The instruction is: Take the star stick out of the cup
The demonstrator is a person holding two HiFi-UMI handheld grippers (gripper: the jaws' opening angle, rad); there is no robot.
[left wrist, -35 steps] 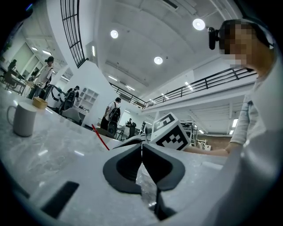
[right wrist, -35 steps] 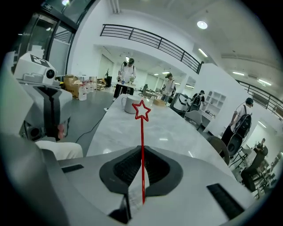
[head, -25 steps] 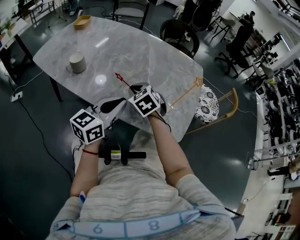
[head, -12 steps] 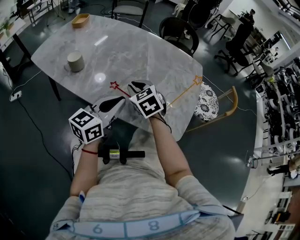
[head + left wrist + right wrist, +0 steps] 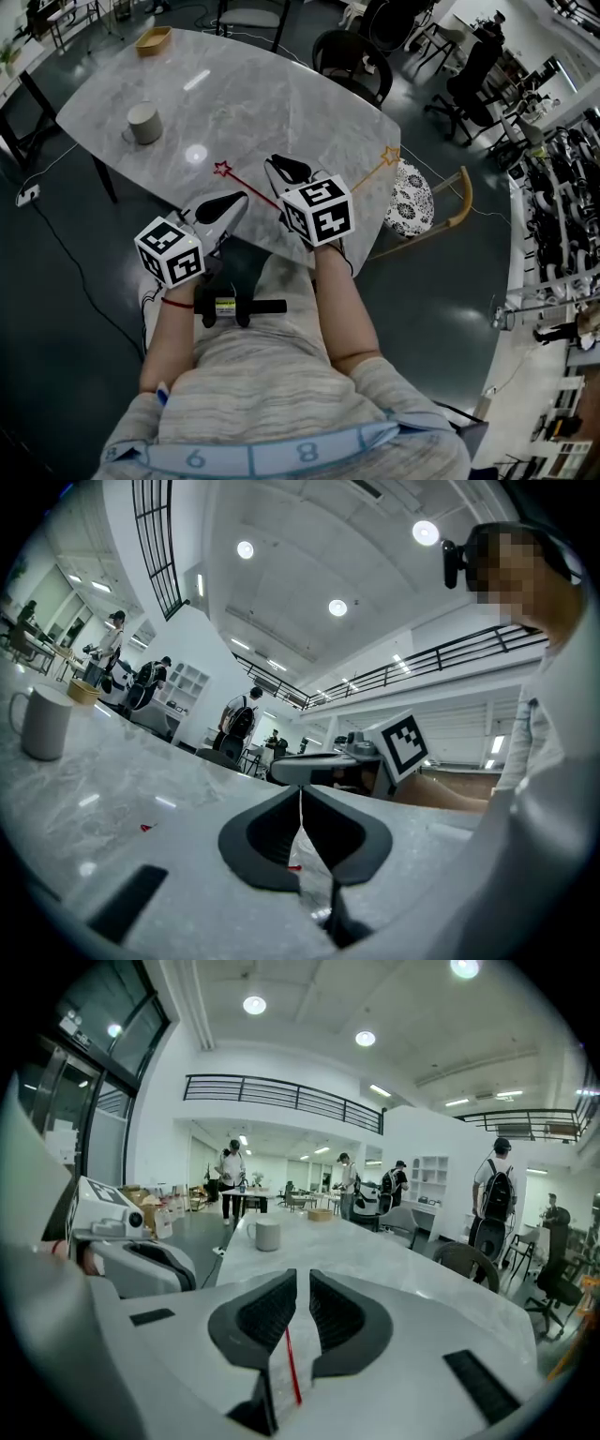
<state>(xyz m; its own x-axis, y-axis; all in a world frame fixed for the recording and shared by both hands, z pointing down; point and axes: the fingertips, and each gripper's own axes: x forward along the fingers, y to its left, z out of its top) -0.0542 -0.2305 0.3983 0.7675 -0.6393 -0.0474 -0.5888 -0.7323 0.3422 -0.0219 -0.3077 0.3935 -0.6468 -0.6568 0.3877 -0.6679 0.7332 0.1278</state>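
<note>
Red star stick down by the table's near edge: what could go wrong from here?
1. The right gripper seems to pinch the thin red star stick only near its tail end, so the stick could swivel or slip out.
2. The yellow star stick lies with its star right at the edge of the table; a bump from the person's right arm could knock it to the floor.

Red star stick (image 5: 246, 185) out of upright grey cup (image 5: 142, 123), well apart
</note>
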